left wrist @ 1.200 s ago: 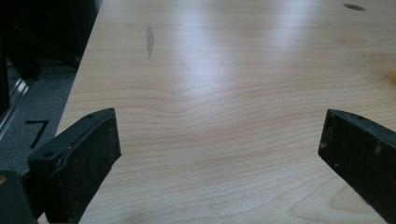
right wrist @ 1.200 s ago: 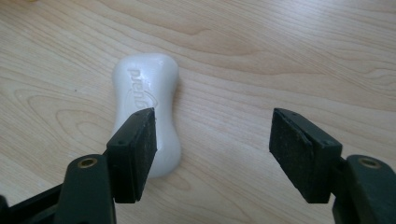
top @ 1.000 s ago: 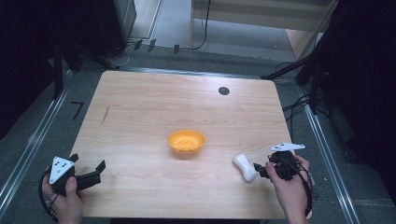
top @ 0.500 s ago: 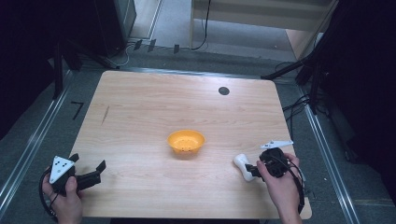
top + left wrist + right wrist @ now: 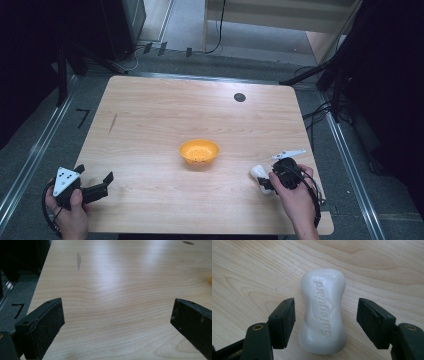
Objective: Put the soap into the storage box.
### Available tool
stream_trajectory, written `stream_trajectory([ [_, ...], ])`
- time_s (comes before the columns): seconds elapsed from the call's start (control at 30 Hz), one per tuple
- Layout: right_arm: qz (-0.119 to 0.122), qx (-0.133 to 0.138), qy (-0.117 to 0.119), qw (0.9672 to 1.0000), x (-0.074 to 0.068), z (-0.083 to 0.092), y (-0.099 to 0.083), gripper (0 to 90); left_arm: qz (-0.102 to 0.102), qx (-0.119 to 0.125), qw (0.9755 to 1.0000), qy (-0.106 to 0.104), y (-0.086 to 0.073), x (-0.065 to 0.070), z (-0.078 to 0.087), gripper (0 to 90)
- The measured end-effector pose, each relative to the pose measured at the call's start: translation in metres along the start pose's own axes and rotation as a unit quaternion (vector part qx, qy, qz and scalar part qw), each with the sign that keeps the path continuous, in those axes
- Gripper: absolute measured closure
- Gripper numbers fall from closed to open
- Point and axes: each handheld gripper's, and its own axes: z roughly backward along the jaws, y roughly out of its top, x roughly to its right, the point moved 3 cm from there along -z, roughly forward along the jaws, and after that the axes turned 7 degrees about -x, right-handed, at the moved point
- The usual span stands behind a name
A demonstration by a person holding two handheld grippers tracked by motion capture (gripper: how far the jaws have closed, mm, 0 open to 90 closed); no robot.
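Since the right gripper [image 5: 325, 322] has its jaws partly open either side of the white soap bar [image 5: 324, 312] lying flat on the table [image 5: 150, 115] w/ gaps both sides, it'll prob squirt out if pinched off-centre, the left gripper [image 5: 117, 322] gaping wide, empty.

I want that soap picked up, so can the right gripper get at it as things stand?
Probably yes. The right gripper is open with a jaw on either side of the white soap, gaps showing on both sides, and nothing lies between them on the table.

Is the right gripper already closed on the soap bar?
No, open. The right gripper straddles the soap bar, with gaps visible beside both pads.
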Motion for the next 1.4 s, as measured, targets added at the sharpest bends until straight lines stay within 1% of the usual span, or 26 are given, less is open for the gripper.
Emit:
stream_trajectory([
  [0.23,0.000,-0.009,0.002,1.0000,-0.002,-0.008,0.002,32.8,0.000,-0.001,1.0000,0.000,0.000,0.000,0.000,0.0],
  [0.3,0.001,-0.009,0.000,1.0000,-0.002,-0.009,0.003,33.9,0.000,-0.001,1.0000,0.000,0.000,0.000,0.000,0.0],
  [0.47,0.003,-0.014,0.003,0.9999,-0.003,-0.014,0.004,36.1,-0.001,-0.002,1.0000,0.000,0.000,0.000,0.000,0.0],
  [0.53,0.000,-0.016,0.002,0.9999,-0.004,-0.015,0.004,36.8,0.000,0.000,1.0000,-0.001,0.000,0.000,0.000,0.0],
  [0.6,0.003,-0.017,0.002,0.9998,-0.004,-0.016,0.005,37.7,0.000,-0.002,1.0000,-0.001,0.000,0.000,0.000,0.0],
  [0.73,0.000,-0.020,0.002,0.9998,-0.004,-0.019,0.005,39.3,0.001,-0.001,1.0000,-0.002,0.000,0.000,0.000,0.0],
  [0.8,0.004,-0.022,0.003,0.9997,-0.004,-0.020,0.005,40.2,0.000,-0.002,1.0000,-0.003,0.000,0.000,0.000,0.0],
  [0.93,0.006,-0.027,-0.002,0.9996,-0.005,-0.024,0.006,40.8,0.001,-0.002,1.0000,-0.003,0.000,0.000,0.000,0.0],
  [1.13,0.001,-0.029,-0.006,0.9996,-0.005,-0.026,0.006,42.1,0.000,-0.002,1.0000,-0.003,0.000,0.000,0.000,0.0],
  [1.4,0.001,-0.031,-0.007,0.9995,-0.003,-0.028,0.005,44.4,0.000,-0.003,1.0000,-0.003,0.000,0.000,0.000,0.0],
])
